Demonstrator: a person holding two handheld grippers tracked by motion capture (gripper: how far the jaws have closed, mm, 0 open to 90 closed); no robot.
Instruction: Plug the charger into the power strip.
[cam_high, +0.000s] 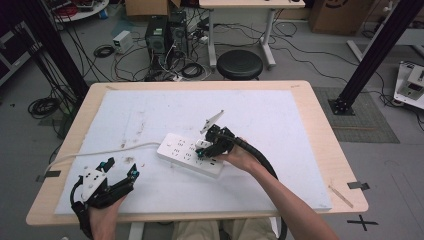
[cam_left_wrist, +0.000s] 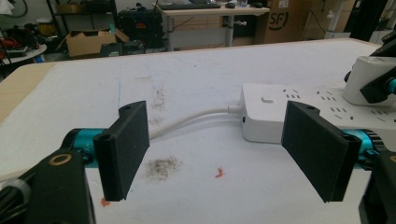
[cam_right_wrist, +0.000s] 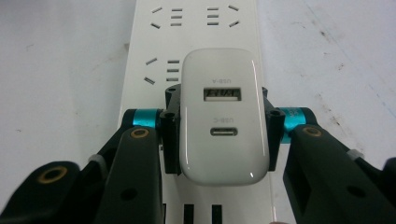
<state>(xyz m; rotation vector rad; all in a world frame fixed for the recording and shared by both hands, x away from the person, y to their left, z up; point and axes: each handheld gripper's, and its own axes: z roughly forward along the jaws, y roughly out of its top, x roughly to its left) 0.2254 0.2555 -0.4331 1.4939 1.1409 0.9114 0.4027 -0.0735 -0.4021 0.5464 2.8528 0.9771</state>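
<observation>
Right tool (cam_right_wrist: 223, 126) grips a white charger (cam_right_wrist: 223, 116) from both sides, its black jaws pressed on the charger's flanks. Under it lies the white power strip (cam_right_wrist: 196, 32), which rests near the middle of the desk (cam_high: 320, 150), on a white mat (cam_high: 150, 115). Its cable (cam_high: 100, 152) runs off toward the left edge. Left tool (cam_high: 119, 169) is released, jaws wide apart and holding nothing, near the front left corner, well apart from the strip.

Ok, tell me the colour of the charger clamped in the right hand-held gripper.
White, glossy charger, seen best in the right gripper view.
</observation>
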